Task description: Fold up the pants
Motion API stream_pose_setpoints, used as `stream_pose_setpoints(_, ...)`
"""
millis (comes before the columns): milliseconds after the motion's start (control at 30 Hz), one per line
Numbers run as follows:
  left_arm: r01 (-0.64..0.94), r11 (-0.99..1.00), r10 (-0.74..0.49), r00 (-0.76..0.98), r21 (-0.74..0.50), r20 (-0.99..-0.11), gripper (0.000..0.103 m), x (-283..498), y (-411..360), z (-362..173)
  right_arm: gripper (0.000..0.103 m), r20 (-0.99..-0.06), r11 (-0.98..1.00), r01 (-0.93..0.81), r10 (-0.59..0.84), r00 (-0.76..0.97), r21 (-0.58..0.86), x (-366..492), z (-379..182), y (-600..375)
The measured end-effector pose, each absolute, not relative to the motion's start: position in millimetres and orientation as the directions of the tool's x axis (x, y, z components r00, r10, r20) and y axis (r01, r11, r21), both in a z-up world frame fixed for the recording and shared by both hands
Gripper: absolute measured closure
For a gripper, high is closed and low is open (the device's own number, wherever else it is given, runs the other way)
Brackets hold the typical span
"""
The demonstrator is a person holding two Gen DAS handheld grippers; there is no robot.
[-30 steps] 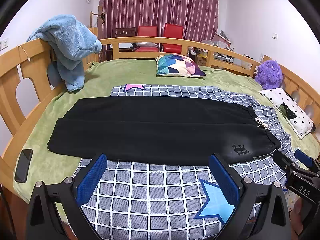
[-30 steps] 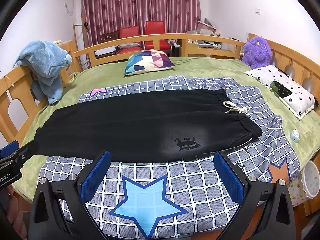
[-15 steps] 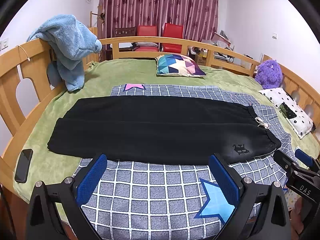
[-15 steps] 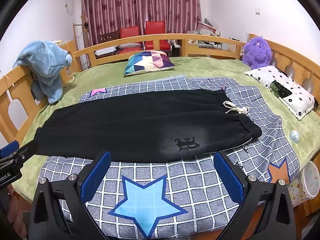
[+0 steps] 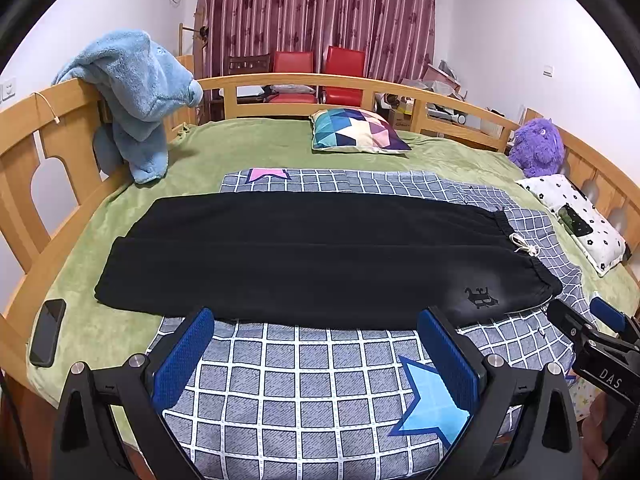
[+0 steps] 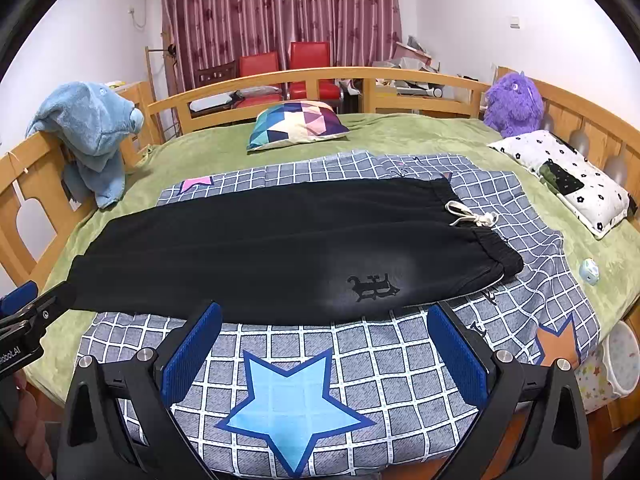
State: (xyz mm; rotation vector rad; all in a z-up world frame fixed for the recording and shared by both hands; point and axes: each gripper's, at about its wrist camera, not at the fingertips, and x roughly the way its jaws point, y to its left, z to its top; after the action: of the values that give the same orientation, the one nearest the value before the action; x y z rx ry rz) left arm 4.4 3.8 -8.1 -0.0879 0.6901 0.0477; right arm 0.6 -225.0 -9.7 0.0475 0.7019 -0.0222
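Note:
Black pants (image 5: 312,256) lie flat across the bed, one leg folded onto the other, waistband with white drawstring (image 5: 522,245) at the right, leg ends at the left. They also show in the right wrist view (image 6: 280,252), with a dark logo (image 6: 374,286) near the front edge. My left gripper (image 5: 316,356) is open and empty, just in front of the pants' near edge. My right gripper (image 6: 324,356) is open and empty, in front of the logo. Each gripper shows at the edge of the other's view.
The pants rest on a checked grey sheet (image 5: 304,392) over a green blanket (image 5: 224,148). A phone (image 5: 47,332) lies at the left edge. A patterned pillow (image 5: 356,131), a purple plush (image 5: 536,148), a white pillow (image 5: 580,224) and a blue towel (image 5: 136,92) on the wooden rail surround it.

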Motion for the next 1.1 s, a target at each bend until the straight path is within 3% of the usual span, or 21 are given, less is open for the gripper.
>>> stream_pose_setpoints(833,-0.072,0.995,0.014,0.771,-0.065,-0.636,0.0,2,5,-9,0.002,-0.646,0.999,0.03,0.0,0.763,0.035,0,-10,-226)
stream_pose_setpoints(1100,-0.052,0.988,-0.042,0.821,-0.148,-0.57,0.0,-10,12,-3,0.002,-0.626,0.999,-0.016,0.044,0.779,0.05,-6,-6,-222)
